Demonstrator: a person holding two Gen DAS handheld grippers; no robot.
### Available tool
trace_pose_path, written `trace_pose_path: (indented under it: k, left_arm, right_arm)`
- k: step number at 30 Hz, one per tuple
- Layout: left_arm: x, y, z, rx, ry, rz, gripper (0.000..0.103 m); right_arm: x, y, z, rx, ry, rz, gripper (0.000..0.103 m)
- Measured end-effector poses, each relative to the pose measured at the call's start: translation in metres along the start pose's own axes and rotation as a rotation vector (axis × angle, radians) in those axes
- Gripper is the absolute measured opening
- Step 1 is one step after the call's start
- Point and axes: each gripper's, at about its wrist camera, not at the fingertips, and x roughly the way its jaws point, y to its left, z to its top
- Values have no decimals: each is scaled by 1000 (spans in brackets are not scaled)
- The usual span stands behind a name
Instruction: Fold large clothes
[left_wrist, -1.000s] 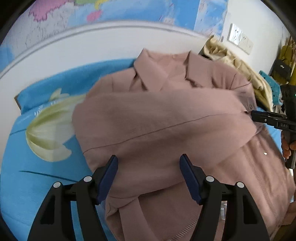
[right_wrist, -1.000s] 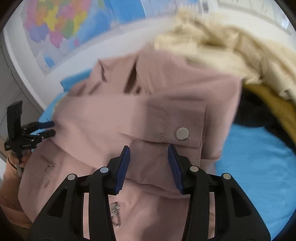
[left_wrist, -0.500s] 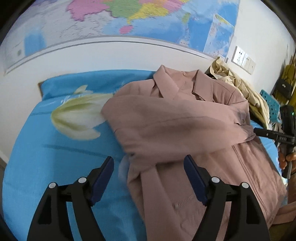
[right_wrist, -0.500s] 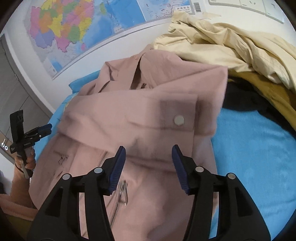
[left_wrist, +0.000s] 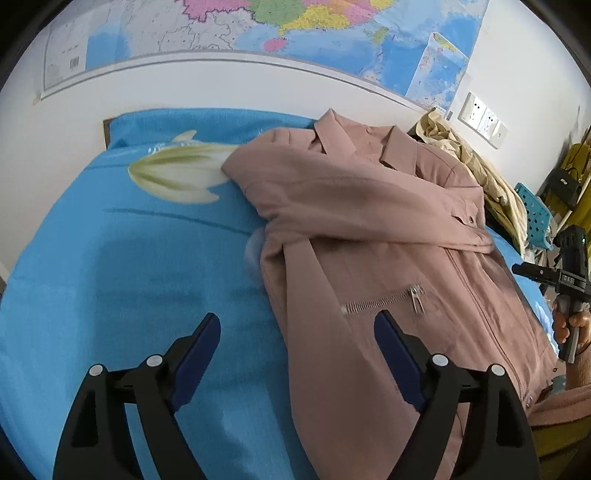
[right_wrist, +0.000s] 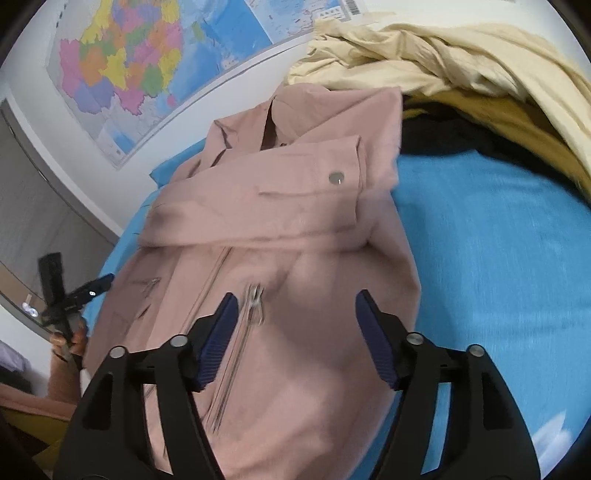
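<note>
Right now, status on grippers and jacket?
Left gripper open, empty. Right gripper open, empty. Pink jacket flat, sleeves folded across. Beige clothes pile beside collar.

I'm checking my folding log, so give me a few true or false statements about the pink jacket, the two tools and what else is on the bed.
1. Both sleeves of the pink jacket lie folded across its chest. True.
2. The left tool grips the jacket's hem. False: it is open and holds nothing.
3. The right tool is open above the jacket. True.
4. The bedsheet is plain red. False: blue with a pale flower.
5. A cream garment lies heaped beyond the jacket's collar. True.
</note>
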Motion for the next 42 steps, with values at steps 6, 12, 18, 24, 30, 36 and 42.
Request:
trace_pose_path:
  k: [6,12,18,24,30,36,42]
  left_arm:
    - [-12,6,-24,-60,19,-24,84]
    - [-24,12,-48,-113,47,-90,84]
    - [-33,0,-72,-94,68,-172,94]
    - [-35,-18,-84,-70,80,-261,96]
    - [-30,-42,-91,-27,118,-354,96]
    - [-23,-46,-88,-72,113,-402,95]
    - [-18,-36,-84,-148,136,-282,31]
  right_arm:
    - [-39,-24,-38,88,-9,27,78]
    - [-57,-46,-74,195,25,135,84]
    - [-57,-33,-91,164,63,198,84]
    - [-46,-12,-95,107,89,260,87]
    - [-33,4,-91,77,108,339,89]
    - [-24,10,-85,72,109,377,83]
    - [-32,-8,-93,151,125,361,62]
